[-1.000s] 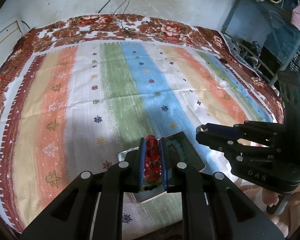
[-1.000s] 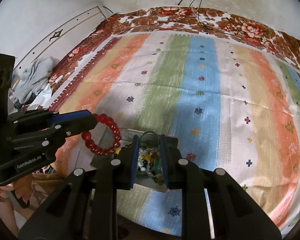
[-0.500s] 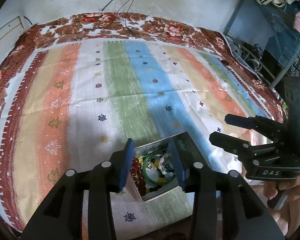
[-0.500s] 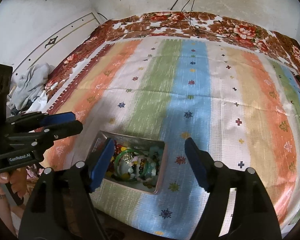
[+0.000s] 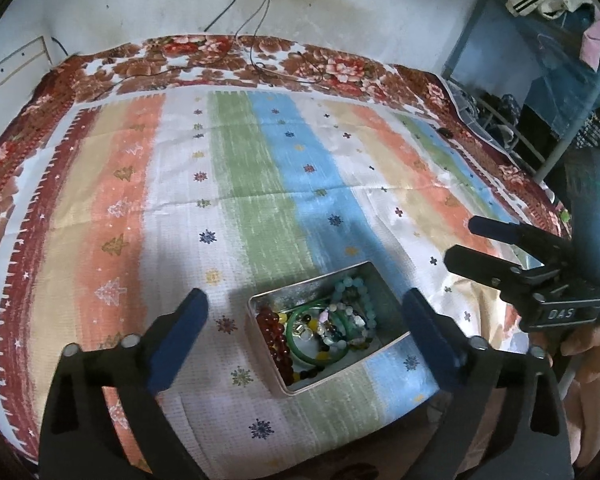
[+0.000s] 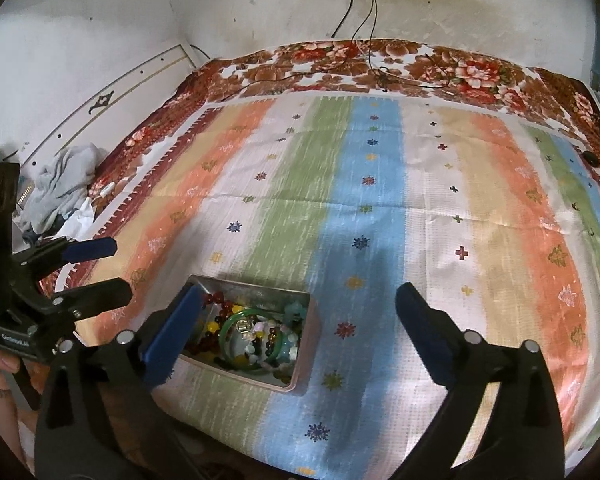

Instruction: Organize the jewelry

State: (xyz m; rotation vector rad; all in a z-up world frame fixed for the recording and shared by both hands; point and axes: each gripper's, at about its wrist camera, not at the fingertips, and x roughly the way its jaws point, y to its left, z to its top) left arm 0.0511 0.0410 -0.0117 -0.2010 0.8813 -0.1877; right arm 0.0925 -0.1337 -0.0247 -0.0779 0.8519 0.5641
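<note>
Surface: a bed [image 5: 260, 184] under a striped cloth, no table in sight.
Tin: a metal tin [image 5: 370, 274] sits on the cloth near the front edge, open, holding all the jewelry.
Contents: a red bead bracelet [image 5: 274, 334] along the left wall, a green bangle [image 5: 296, 350] in the middle, pale blue beads [image 5: 362, 294] toward the far right, small mixed beads between them.
Left gripper [image 5: 304, 316]: jaws have just been opening and now stand spread wide, nothing between them, hovering over the tin.
Right gripper [image 6: 298, 314]: jaws likewise just opened, spread and empty; the tin lies under its left finger.
Progress: judged close to done, since no piece shows loose on the cloth.
Risk: a wide finger dipping could catch the tin wall and tip it on the soft bedding, spilling the beads.
Risk: the two grippers crowd the same spot and could knock together.
Risk: tangled strands may lift out with any one piece picked.
</note>
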